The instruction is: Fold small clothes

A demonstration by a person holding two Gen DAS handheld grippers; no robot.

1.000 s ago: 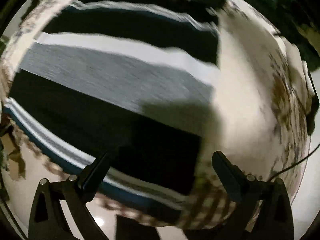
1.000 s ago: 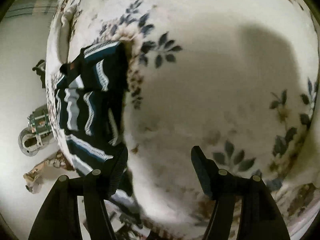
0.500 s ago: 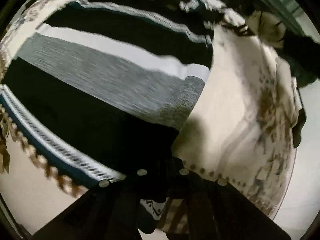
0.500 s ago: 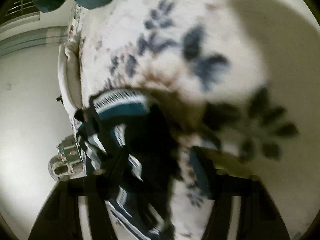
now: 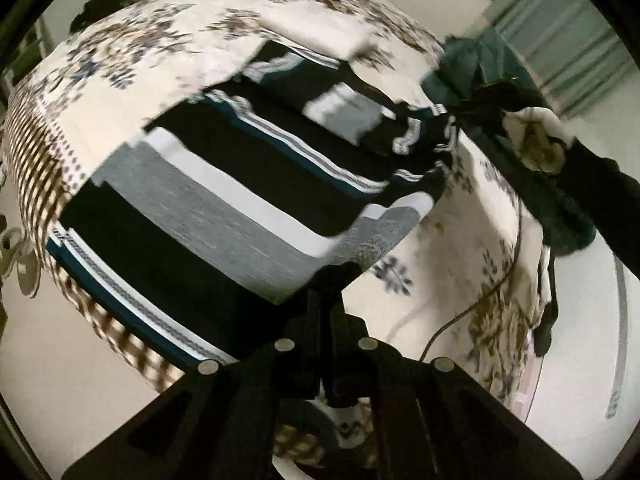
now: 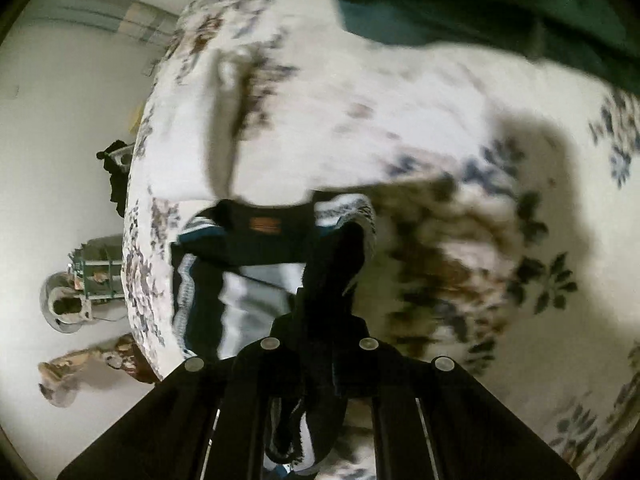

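The left gripper pinches the black, grey and white striped knit sweater at 6 o'clock, over the flowery bed sheet.

Each camera sits on its own claw and looks steeply down along the fingers at the bed, close above it. The left view faces across the striped garment toward the other hand; the right view shares that garment and the floral sheet.

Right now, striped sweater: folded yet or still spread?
Mostly spread. The striped sweater lies open across the floral bedsheet, stripes full width; only the edges pinched by the left gripper and right gripper are lifted.
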